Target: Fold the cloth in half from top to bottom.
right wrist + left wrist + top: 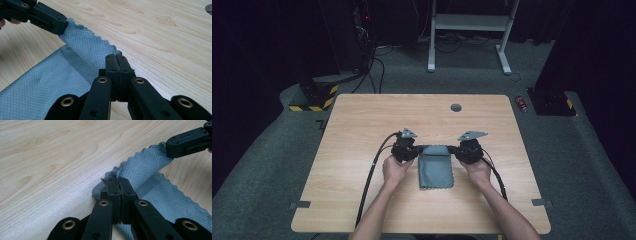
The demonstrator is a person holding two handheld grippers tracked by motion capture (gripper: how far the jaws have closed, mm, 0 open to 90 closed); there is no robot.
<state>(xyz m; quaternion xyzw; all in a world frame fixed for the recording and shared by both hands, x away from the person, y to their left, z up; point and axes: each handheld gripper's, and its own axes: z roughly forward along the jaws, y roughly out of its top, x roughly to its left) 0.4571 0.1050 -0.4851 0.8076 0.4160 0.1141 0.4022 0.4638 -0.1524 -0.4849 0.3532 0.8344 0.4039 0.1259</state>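
The fingers of the left gripper [119, 181] and the right gripper [116, 58] are clenched on the two far corners of the grey cloth [436, 167], which lies toward the person on the table [362, 125].

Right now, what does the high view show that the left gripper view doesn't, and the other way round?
High view: the whole table, grey floor, both hands and the round grommet.
Left gripper view: its jaws shut on the cloth corner, the diamond weave and scalloped edge up close.
Both: the left gripper, the right gripper, each pinching a far corner of the grey cloth.
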